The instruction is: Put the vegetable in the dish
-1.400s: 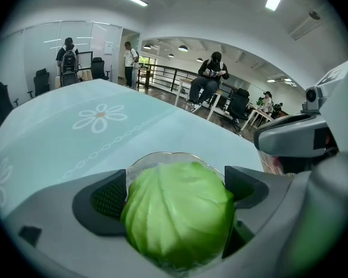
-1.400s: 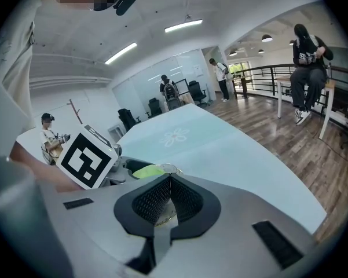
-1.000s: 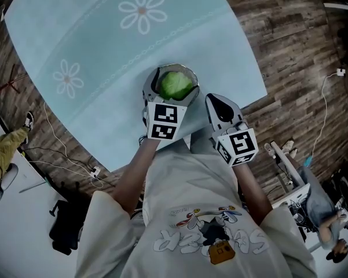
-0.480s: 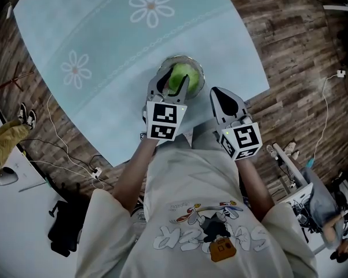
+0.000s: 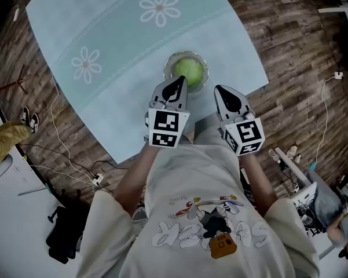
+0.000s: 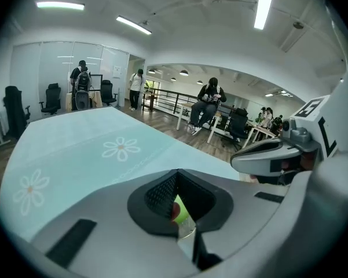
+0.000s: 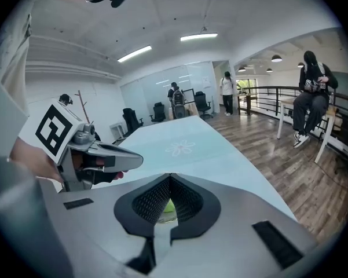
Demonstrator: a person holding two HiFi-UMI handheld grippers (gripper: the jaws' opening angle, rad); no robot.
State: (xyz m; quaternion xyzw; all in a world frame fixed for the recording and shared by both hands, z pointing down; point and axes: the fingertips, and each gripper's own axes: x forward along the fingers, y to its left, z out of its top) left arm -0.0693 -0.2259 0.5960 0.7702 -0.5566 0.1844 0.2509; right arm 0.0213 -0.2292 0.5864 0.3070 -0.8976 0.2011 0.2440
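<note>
left gripper [image 5: 176,83]: jaws just closed all the way, tips together, nothing between them. right gripper [image 5: 225,91]: jaws also together, empty, alongside left one. green cabbage [image 5: 189,69] sits in glass dish [image 5: 168,68], just ahead of left gripper tips, offset toward right gripper, clear of both. dish on light-blue floral tablecloth [image 5: 104,39], near table edge closest to grippers.
</note>
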